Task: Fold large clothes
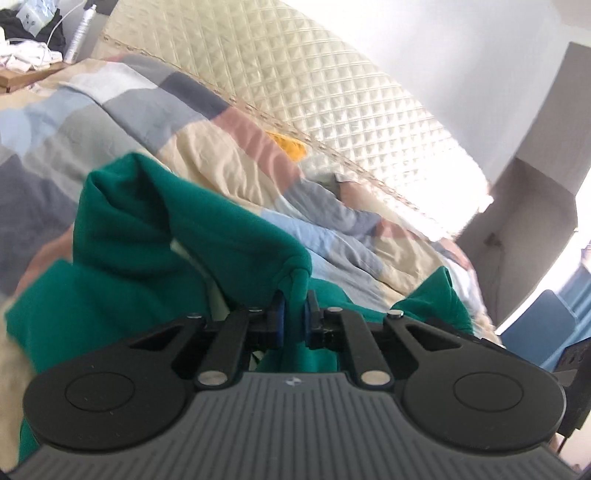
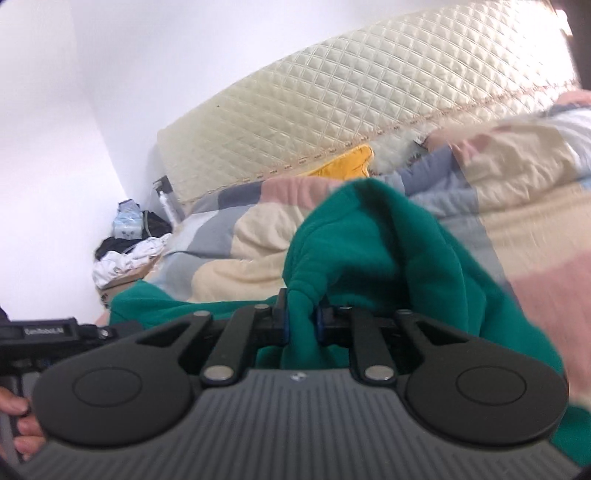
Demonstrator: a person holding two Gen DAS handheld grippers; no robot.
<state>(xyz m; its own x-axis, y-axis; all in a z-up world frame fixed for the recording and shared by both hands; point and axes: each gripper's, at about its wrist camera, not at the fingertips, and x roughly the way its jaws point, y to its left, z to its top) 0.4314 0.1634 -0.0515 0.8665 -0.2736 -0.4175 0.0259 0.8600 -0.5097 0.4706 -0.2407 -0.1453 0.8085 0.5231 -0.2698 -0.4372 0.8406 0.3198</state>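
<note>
Left gripper (image 1: 294, 308): jaws pinching a bunched fold of the green garment (image 1: 147, 258); cloth fills the gap between the blue pads (image 1: 279, 317). Fabric rises ahead and left of the jaws in a peaked ridge, the rest slumps below and to both sides, a further lobe showing right of the jaws.

Right gripper (image 2: 301, 314): jaws likewise clamped on a fold of the garment (image 2: 369, 251), cloth wedged between the pads (image 2: 283, 321). Bulk of the fabric mounds ahead and right of the jaws; a flatter part lies left of them. The left gripper's body shows at far left of this view, with fingers of a hand (image 2: 18, 424) below it.

Beyond the garment in both views: a bed covered by a patchwork quilt (image 1: 184, 140) in blue, grey, cream and pink blocks, rumpled. The garment rests on it where not lifted.

Further ahead: a yellow cushion (image 2: 349, 162) at the quilt's far edge, against a cream quilted headboard (image 2: 369, 92).

Far left of the jaws: a heap of dark and white clothes (image 2: 125, 251) in the corner; a spray can (image 1: 82, 31) upright beside the headboard. White wall behind. Some motion blur at right.
</note>
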